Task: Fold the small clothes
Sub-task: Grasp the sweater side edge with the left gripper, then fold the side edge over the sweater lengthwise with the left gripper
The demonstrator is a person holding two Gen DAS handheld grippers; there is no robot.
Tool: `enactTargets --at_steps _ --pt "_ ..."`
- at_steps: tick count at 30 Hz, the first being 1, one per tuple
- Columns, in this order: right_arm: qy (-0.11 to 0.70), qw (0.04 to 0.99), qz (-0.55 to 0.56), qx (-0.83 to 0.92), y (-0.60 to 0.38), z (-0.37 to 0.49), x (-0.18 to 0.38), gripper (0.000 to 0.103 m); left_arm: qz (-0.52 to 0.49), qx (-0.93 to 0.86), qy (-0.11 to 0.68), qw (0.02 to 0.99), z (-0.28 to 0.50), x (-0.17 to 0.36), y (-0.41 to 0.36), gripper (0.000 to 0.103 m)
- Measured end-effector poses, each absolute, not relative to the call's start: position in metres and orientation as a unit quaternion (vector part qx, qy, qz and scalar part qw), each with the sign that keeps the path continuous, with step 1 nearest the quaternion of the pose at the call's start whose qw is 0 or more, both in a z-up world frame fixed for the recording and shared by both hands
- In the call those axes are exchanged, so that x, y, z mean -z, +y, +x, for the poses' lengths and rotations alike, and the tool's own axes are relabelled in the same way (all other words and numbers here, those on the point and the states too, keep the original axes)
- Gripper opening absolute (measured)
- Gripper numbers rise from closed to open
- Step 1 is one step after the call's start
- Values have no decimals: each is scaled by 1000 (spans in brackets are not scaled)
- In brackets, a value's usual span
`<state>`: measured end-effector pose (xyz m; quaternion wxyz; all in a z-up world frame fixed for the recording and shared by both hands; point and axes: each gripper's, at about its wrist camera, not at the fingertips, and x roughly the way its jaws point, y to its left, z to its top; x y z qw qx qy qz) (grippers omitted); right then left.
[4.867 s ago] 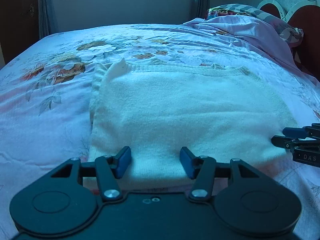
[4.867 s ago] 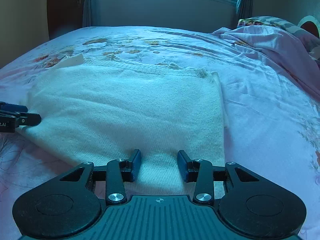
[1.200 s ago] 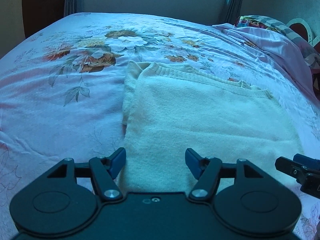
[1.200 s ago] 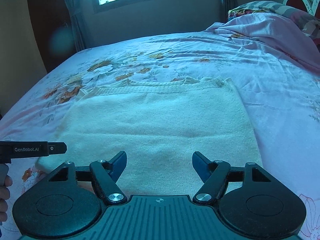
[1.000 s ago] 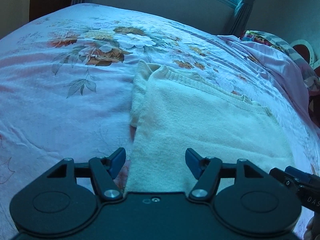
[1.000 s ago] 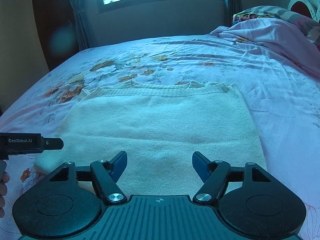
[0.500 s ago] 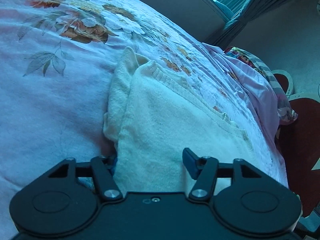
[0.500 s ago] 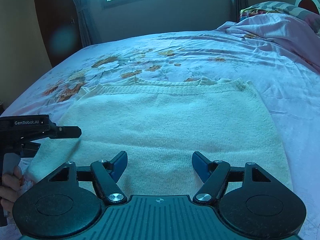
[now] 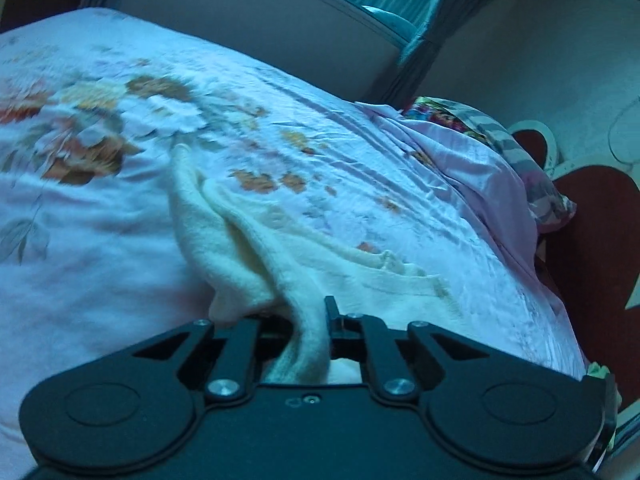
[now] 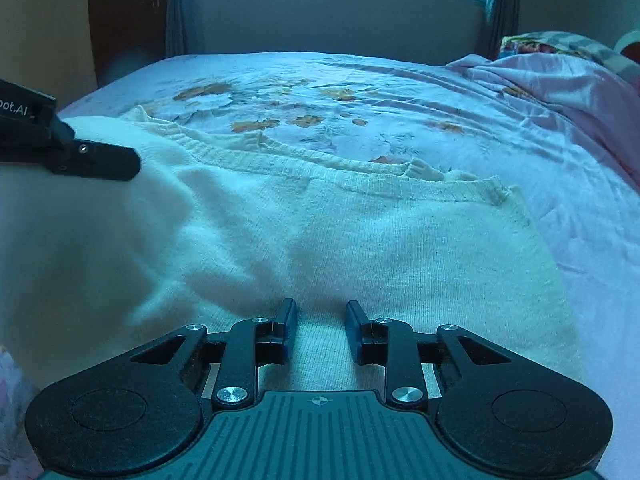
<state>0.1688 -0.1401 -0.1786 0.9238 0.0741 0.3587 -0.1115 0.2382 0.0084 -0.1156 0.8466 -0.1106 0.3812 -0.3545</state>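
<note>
A cream knit sweater (image 10: 360,240) lies folded on the floral bedsheet (image 10: 360,92). My left gripper (image 9: 310,320) is shut on the sweater's left edge (image 9: 308,344) and has it lifted, so the cloth bunches up there. The left gripper also shows at the left of the right wrist view (image 10: 96,160), raised over the lifted cloth. My right gripper (image 10: 320,316) rests low over the sweater's near edge, its jaws partly closed with a gap and a strip of cloth between them.
A rumpled pink blanket (image 10: 560,80) and a patterned pillow (image 9: 500,136) lie at the right of the bed by a red headboard (image 9: 592,220). A wall with window and curtains (image 10: 360,4) stands beyond the bed.
My left gripper has closed on the sweater's left edge and lifted it. My right gripper has dropped closer to the near edge and its jaws have narrowed.
</note>
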Motion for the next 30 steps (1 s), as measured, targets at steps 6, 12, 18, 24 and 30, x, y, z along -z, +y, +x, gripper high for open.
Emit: enactTargets --at_steps 6,12,18,24,30 --pt "300 922 218 111 -193 105 159 28 -29 425 380 821 194 88 -100 9" --pt "311 907 264 103 -233 51 166 28 56 429 468 770 157 134 -193 25" --pt "296 903 306 58 -246 16 166 32 -2 474 443 761 147 103 -173 49" --pt "279 905 319 23 -234 5 162 73 -11 432 393 812 153 75 -120 62" --pt "264 886 380 41 -244 20 162 73 27 365 402 839 155 108 -68 61"
